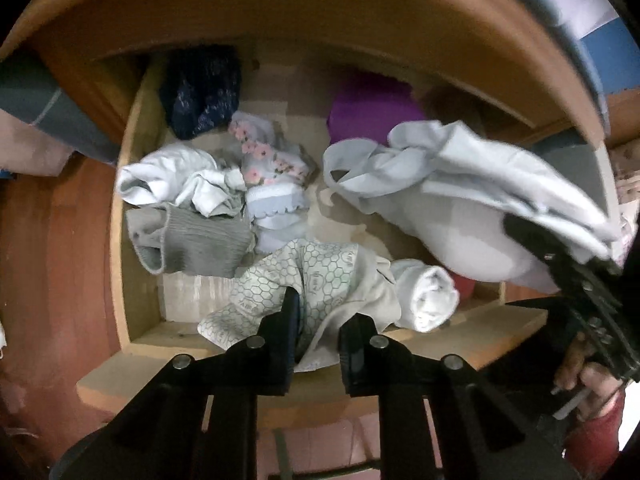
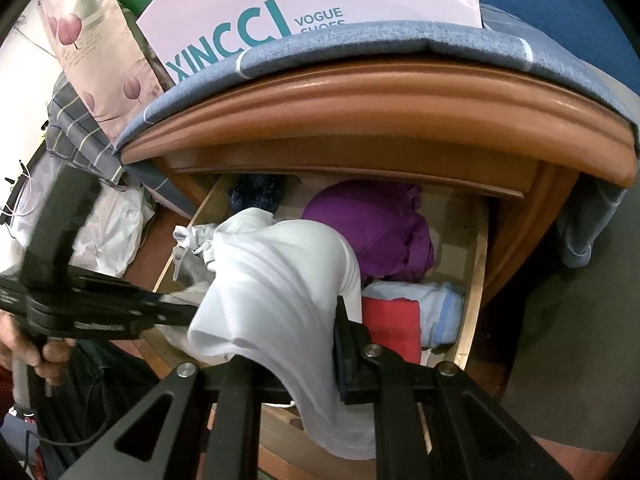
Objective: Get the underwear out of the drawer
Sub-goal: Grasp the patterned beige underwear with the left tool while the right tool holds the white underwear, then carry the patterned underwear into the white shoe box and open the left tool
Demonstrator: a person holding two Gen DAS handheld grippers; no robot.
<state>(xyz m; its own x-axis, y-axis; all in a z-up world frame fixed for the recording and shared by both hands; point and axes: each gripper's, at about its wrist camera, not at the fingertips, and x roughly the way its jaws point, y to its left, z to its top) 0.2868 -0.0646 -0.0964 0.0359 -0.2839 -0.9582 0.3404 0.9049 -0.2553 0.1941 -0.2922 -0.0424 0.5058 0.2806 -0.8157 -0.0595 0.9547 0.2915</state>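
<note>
Underwear (image 1: 304, 280) heaped inside wooden drawer (image 1: 136, 184)

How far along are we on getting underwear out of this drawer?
Done: the right gripper is shut on a white garment, lifted above the drawer. In hand: the left gripper is shut on the honeycomb-print piece at the front edge. Left: the floral piece, grey one and other clothes lie inside.
</note>
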